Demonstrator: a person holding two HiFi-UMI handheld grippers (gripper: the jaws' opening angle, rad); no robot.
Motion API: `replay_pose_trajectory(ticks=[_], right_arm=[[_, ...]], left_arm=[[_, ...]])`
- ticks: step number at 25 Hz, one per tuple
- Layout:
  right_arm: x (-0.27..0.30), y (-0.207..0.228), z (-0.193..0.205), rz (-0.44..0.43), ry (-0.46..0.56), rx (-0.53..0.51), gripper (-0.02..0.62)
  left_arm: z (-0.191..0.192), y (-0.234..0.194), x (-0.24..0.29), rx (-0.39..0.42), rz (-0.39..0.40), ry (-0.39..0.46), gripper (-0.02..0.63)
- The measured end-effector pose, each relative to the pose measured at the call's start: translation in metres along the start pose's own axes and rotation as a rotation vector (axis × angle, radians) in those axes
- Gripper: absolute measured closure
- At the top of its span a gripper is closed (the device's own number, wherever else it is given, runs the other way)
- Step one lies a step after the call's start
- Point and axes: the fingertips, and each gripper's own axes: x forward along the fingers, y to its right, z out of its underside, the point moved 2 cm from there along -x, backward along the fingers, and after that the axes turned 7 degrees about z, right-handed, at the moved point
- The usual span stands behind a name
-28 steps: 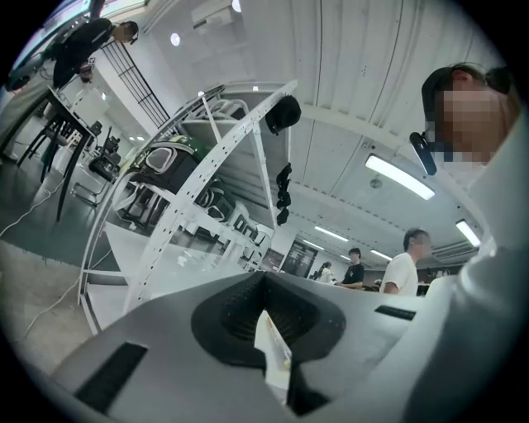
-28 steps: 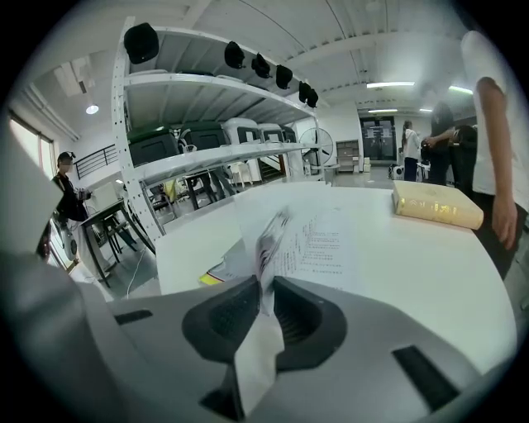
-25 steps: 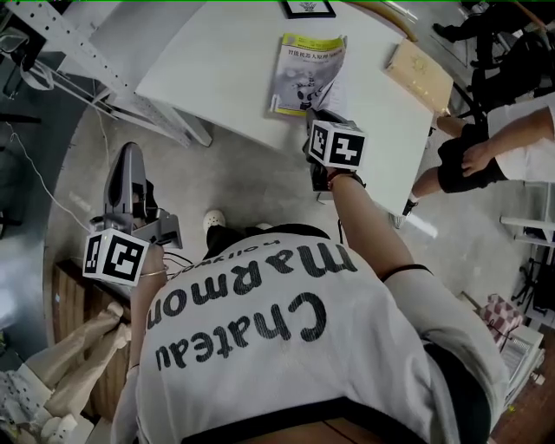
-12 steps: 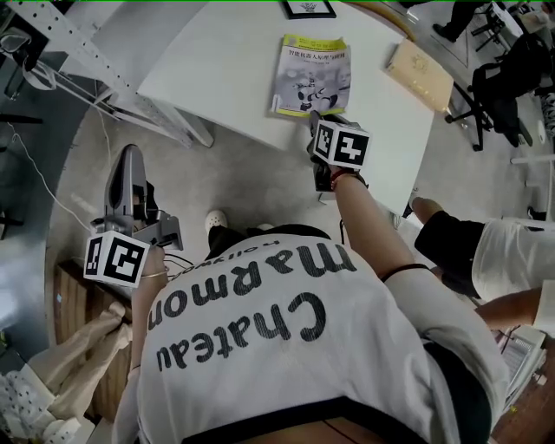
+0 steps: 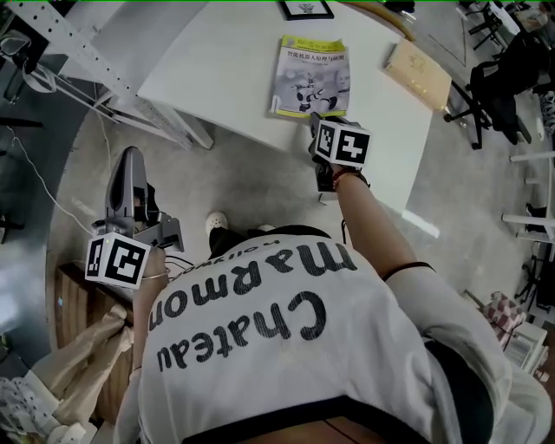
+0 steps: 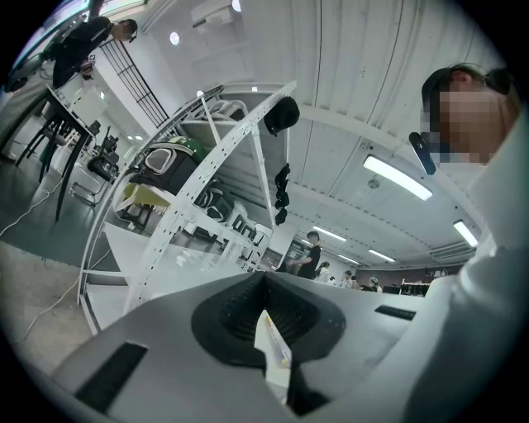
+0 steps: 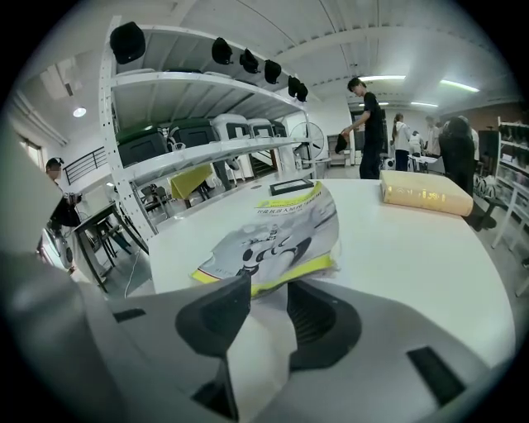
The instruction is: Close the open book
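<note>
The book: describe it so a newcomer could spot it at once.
On the white table, look by its near edge, just ahead of the right gripper. The book lies there, its grey cover showing a robot figure between yellow-green bands, unlike the plain tan block to its right and the small black frame behind it.
</note>
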Motion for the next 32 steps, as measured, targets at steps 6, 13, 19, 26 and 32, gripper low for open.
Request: replay_pose_trajectory(ticks=[6,13,19,26,32], right_arm=[[0.0018,0.0024,0.0030,0.006,-0.014,0.013,0.451],[0.0001,0.0041,0.0035,0.009,-0.016,0.013,0.445],[0.0003,0.0020,0.0044,0.009,-0.024,0.009,0.439],[-0.0002,0.0032,0.0046,0.008,-0.022,0.005,0.430],[-0.0025,0.0071,0.0058,0.008,-0.028,0.001,0.423]], left_arm=[[0.0001,-0.0012,0.0025,-0.002,0.005,-0.002,0.583],[-0.0001,0.0006,0.0055,-0.004,0.011,-0.002,0.583],[0.0008,0.0008,0.0061,-0.004,0.013,-0.005,0.583],[0.0019,0.0029,0.0059,-0.003,0.017,0.003,0.583],[0.0036,0.0074,0.0050,-0.003,0.017,0.006,0.583]])
